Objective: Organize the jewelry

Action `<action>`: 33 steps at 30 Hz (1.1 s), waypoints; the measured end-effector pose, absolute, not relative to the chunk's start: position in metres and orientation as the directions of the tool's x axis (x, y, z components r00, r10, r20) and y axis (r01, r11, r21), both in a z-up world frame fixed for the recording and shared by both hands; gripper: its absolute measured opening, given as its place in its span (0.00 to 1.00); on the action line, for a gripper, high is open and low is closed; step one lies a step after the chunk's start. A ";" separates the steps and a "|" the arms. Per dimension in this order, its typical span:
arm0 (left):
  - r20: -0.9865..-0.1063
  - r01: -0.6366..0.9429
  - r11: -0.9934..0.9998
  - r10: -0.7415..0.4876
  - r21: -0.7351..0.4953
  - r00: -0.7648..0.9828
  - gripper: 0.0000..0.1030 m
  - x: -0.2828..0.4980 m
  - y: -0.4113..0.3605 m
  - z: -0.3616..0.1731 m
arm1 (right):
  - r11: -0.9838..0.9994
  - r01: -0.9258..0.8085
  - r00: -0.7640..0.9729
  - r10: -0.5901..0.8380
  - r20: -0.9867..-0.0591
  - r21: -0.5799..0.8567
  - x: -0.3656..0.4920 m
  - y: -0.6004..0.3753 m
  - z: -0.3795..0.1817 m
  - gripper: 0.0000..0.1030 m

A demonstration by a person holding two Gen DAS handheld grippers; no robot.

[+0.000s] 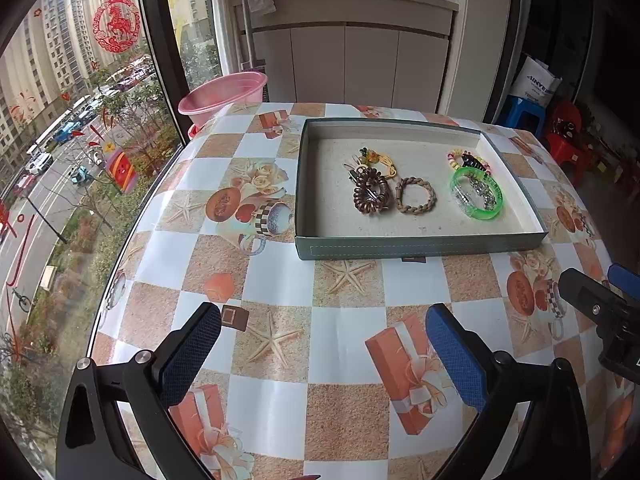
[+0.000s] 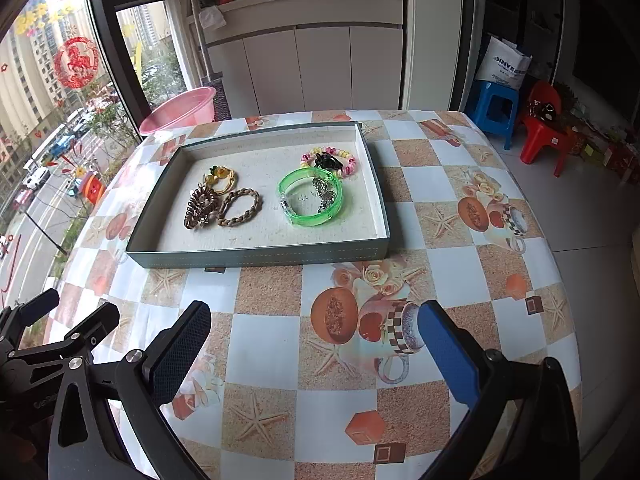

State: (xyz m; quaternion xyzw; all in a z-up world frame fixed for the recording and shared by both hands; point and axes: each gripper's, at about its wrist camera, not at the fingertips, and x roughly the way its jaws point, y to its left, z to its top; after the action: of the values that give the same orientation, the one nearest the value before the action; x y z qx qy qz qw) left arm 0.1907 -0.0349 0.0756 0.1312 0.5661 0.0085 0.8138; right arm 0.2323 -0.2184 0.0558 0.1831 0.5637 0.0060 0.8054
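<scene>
Your left tongs [image 1: 322, 344] and right tongs [image 2: 314, 344] hang wide and empty over the desk [image 2: 440, 184]. At 12 o'clock the tray [image 2: 256, 254] holds, left to right, a coiled band [image 2: 200, 208], braided bracelet [image 2: 239, 208] and green bangle [image 2: 310, 196].

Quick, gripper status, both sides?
Left gripper: open, holding nothing, above the table.
Right gripper: open, holding nothing, above the table.
</scene>
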 end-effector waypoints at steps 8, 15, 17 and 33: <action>-0.913 0.140 0.963 0.166 0.232 0.373 1.00 0.188 -0.037 0.077 | 0.934 0.197 0.381 0.206 -0.901 0.297 0.229 -0.219 0.057 1.00; -0.914 0.142 0.962 0.164 0.231 0.372 1.00 0.187 -0.038 0.078 | 0.933 0.196 0.382 0.211 -0.900 0.302 0.228 -0.220 0.058 1.00; -0.913 0.142 0.962 0.166 0.233 0.374 1.00 0.187 -0.038 0.078 | 0.933 0.196 0.383 0.212 -0.899 0.303 0.228 -0.221 0.058 1.00; -0.913 0.144 0.961 0.167 0.234 0.372 1.00 0.182 -0.040 0.078 | 0.933 0.195 0.385 0.212 -0.898 0.304 0.227 -0.221 0.060 1.00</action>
State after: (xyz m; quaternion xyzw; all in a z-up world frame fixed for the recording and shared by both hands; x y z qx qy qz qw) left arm 0.1823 -0.0402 0.0779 0.1386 0.5603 0.0072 0.8165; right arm 0.2274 -0.2213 0.0597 0.1836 0.5544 0.0051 0.8117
